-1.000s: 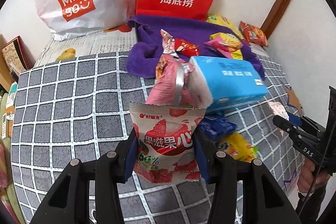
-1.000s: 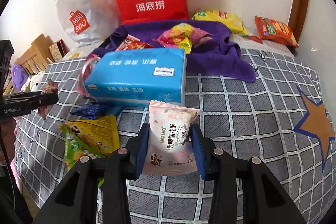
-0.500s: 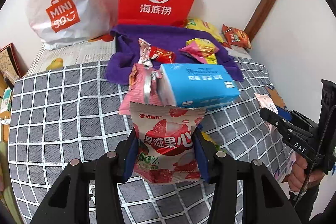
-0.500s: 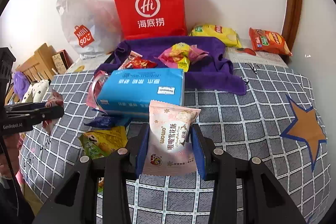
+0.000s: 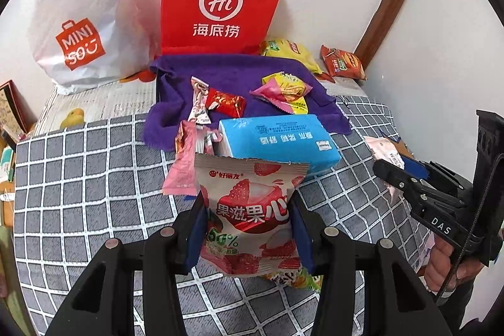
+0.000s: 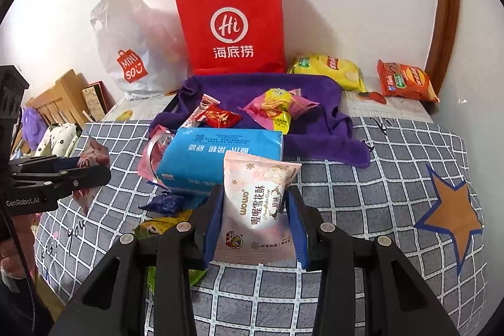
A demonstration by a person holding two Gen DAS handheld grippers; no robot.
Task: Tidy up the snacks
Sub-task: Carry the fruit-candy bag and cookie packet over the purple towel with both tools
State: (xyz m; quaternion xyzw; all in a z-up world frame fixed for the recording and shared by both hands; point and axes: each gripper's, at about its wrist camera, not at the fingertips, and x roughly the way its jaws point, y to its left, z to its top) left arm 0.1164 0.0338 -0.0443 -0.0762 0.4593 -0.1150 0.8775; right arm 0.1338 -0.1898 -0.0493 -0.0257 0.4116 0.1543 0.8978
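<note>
My left gripper [image 5: 249, 229] clamps the strawberry snack pack [image 5: 250, 210], right gripper [image 6: 255, 222] clamps the pink snowflake-crisp pack [image 6: 256, 210]; both lifted, next carry to purple towel [image 5: 239, 74].

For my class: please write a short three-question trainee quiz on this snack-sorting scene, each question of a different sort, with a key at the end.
1. True or false: the left gripper is shut on the strawberry snack packet.
2. Multiple choice: the blue tissue pack lies
A. inside the red paper bag
B. on the checked cover, just in front of the purple towel
C. on top of the orange snack bag
3. Fill in: the right gripper holds a pale ____ packet.

Key: 1 true; 2 B; 3 pink
</note>
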